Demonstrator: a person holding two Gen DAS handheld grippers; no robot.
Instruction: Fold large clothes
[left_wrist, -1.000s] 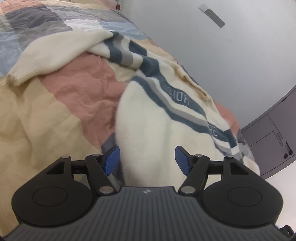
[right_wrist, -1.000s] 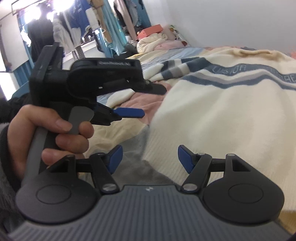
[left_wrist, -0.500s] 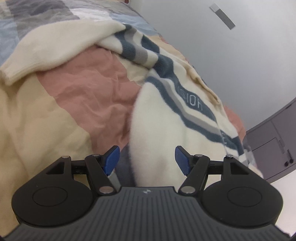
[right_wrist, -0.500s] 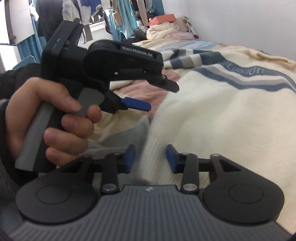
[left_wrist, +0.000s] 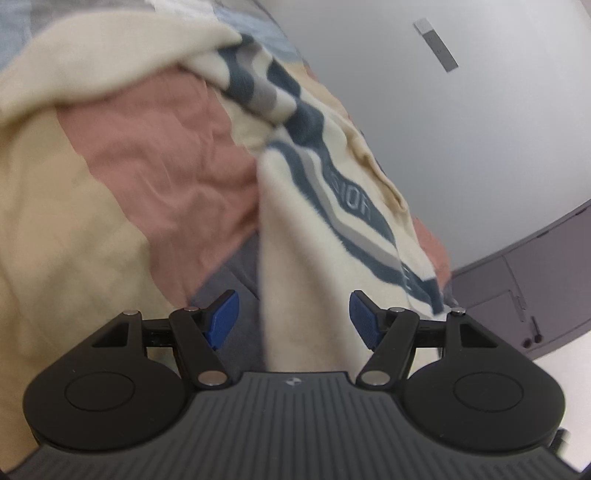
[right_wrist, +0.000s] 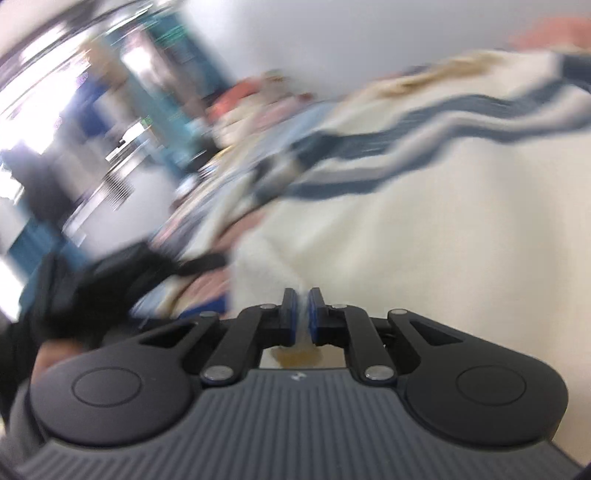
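Since a second ago the right hand-held gripper (right_wrist: 299, 314) has gone from wide open to pinched together on the near edge of the cream sweater (right_wrist: 424, 240), and its view has swung and blurred with a quick sideways move; the left view has crept closer to the cloth, with the sweater's side edge now running between its open jaws.

That sweater lies spread on the bed (left_wrist: 92, 240), over a patchwork cover of tan, pink and grey. Its long axis runs away from both cameras toward the far wall, and the blue and grey chest stripes (left_wrist: 354, 221) cross it farther up. One sleeve (left_wrist: 110, 62) lies flung out to the left of the body. Of the two hands, the right is the one already on the garment, at its hem.

On the right, the blue pads are nearly together with a thin fold of cream knit caught between them, so that grip looks taken. On the left hand-held gripper (left_wrist: 294, 317) the jaws stand wide apart; the left edge of the sweater's lower body passes between them, but neither pad presses on it. My reading is that the left must close on this edge before the hem can be lifted evenly and carried toward the stripes.
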